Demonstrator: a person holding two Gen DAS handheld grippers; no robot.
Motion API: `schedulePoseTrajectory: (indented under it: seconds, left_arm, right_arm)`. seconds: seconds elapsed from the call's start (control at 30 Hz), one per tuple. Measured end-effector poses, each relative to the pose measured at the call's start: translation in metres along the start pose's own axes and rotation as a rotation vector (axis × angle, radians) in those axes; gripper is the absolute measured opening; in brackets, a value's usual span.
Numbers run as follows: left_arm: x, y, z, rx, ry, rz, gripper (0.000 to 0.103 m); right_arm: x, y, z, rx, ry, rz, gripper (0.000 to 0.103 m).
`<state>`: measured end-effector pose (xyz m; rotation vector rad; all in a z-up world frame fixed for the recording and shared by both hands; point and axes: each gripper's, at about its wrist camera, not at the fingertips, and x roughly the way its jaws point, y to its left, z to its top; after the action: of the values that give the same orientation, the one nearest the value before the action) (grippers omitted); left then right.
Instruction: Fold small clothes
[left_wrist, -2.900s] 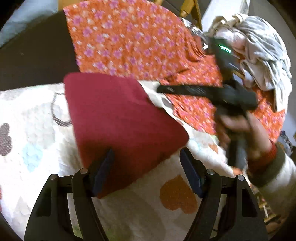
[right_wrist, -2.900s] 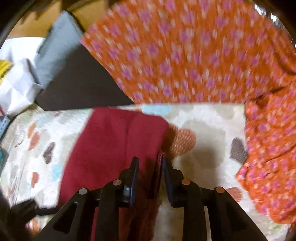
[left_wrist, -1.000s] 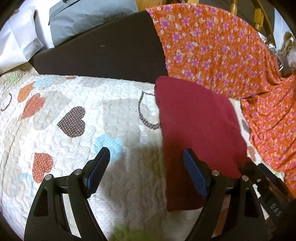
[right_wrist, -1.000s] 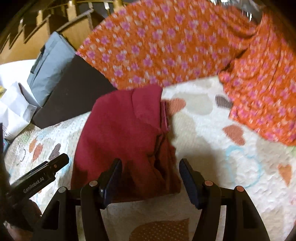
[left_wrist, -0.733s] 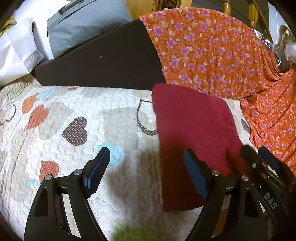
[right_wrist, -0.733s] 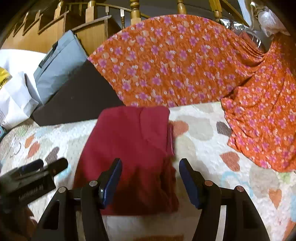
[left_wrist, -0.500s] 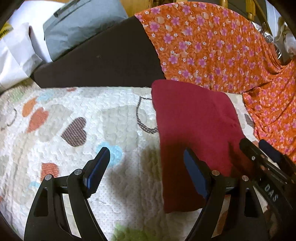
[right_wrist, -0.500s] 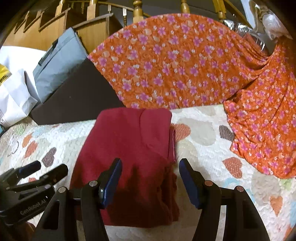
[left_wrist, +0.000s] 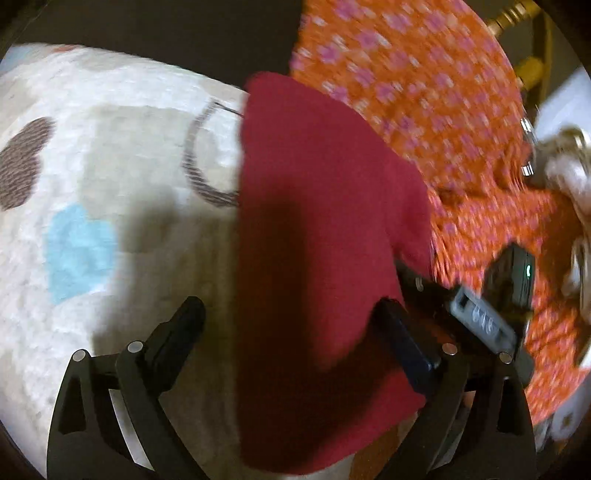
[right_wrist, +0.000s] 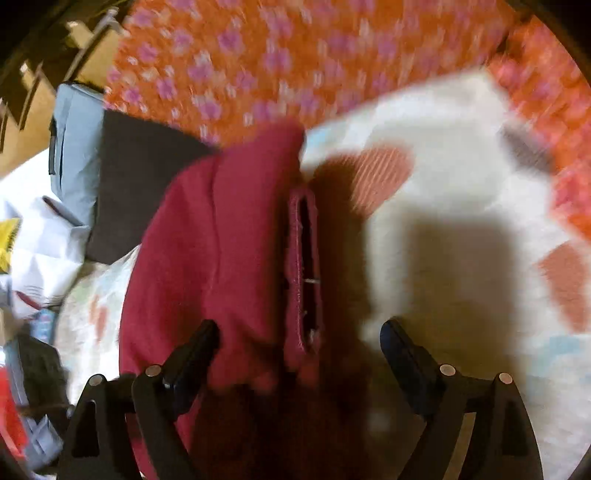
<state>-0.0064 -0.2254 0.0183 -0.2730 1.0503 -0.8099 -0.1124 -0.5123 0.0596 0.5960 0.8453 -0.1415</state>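
A folded dark red garment (left_wrist: 317, 236) lies on the white quilt with coloured hearts (left_wrist: 110, 155). My left gripper (left_wrist: 291, 332) is open, low over the garment's near left edge, with the cloth between its fingers. My right gripper (right_wrist: 299, 350) is open over the garment's near right edge (right_wrist: 229, 266), where a hemmed opening (right_wrist: 304, 273) shows. The right gripper's body also shows in the left wrist view (left_wrist: 476, 314), close beside the garment. Both views are blurred.
An orange floral cloth (left_wrist: 424, 92) drapes behind and to the right of the quilt. A dark cushion (right_wrist: 140, 177) and a grey-blue bag (right_wrist: 74, 155) sit at the back left. A pile of pale clothes (left_wrist: 569, 173) is at the far right.
Both grippers have dropped lower and moved forward onto the red garment, which now fills the space between their open fingers. The garment itself has not visibly moved.
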Motion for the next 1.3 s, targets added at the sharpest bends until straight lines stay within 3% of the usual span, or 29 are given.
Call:
schedulePoseTrajectory:
  seconds: [0.03, 0.07, 0.1, 0.2, 0.33, 0.47, 0.53, 0.63, 0.73, 0.8, 0.87, 0.93, 1.03, 1.07, 1.13, 1.23, 1.3]
  left_arm:
    - [0.002, -0.006, -0.004, 0.048, -0.017, 0.006, 0.095]
    - [0.002, -0.01, -0.007, 0.077, -0.021, -0.001, 0.09]
    - [-0.002, -0.018, -0.012, 0.107, -0.016, -0.003, 0.077]
    - [-0.027, -0.031, -0.023, 0.161, -0.012, -0.002, 0.064]
    - [-0.084, -0.031, -0.069, 0.123, 0.048, 0.0, 0.064]
    - [-0.106, -0.019, -0.123, 0.136, 0.127, 0.118, 0.064]
    - [-0.109, -0.018, -0.141, 0.15, 0.115, 0.192, 0.064]
    - [-0.128, -0.029, -0.149, 0.186, 0.028, 0.223, 0.064]
    - [-0.141, -0.045, -0.142, 0.232, -0.014, 0.258, 0.064]
    - [-0.148, -0.056, -0.138, 0.271, -0.06, 0.28, 0.064]
    - [-0.147, -0.057, -0.131, 0.294, -0.072, 0.303, 0.064]
    - [-0.139, -0.059, -0.127, 0.283, -0.047, 0.331, 0.064]
    - [-0.134, -0.058, -0.127, 0.271, -0.053, 0.344, 0.064]
    - [-0.133, -0.058, -0.128, 0.275, -0.055, 0.354, 0.064]
    - [-0.129, -0.06, -0.129, 0.283, -0.048, 0.38, 0.064]
    - [-0.13, -0.065, -0.131, 0.277, -0.062, 0.39, 0.064]
    - [-0.135, -0.071, -0.135, 0.283, -0.083, 0.395, 0.064]
  right_arm:
    - [0.001, -0.001, -0.001, 0.011, -0.033, 0.013, 0.085]
    - [0.0, 0.001, -0.001, 0.005, -0.044, 0.022, 0.066]
    - [0.0, 0.005, -0.003, -0.001, -0.033, 0.056, 0.059]
    - [-0.02, 0.025, -0.009, -0.054, -0.049, 0.018, 0.049]
    - [-0.072, 0.054, -0.041, -0.102, -0.033, 0.07, 0.048]
    - [-0.097, 0.065, -0.109, -0.106, 0.058, 0.083, 0.052]
    - [-0.093, 0.064, -0.13, -0.13, 0.118, -0.003, 0.055]
    - [-0.127, 0.069, -0.141, -0.192, 0.018, -0.113, 0.055]
    - [-0.174, 0.085, -0.135, -0.231, -0.128, -0.132, 0.055]
    - [-0.194, 0.11, -0.133, -0.331, -0.201, -0.127, 0.053]
    - [-0.192, 0.128, -0.133, -0.405, -0.232, -0.071, 0.045]
    - [-0.16, 0.133, -0.13, -0.413, -0.141, -0.029, 0.039]
    - [-0.085, 0.111, -0.132, -0.417, 0.012, -0.242, 0.037]
    - [-0.076, 0.101, -0.135, -0.39, 0.029, -0.253, 0.037]
    - [-0.092, 0.094, -0.137, -0.33, -0.025, -0.198, 0.037]
    - [-0.116, 0.099, -0.133, -0.284, -0.008, -0.138, 0.037]
    - [-0.137, 0.104, -0.139, -0.296, -0.043, -0.124, 0.041]
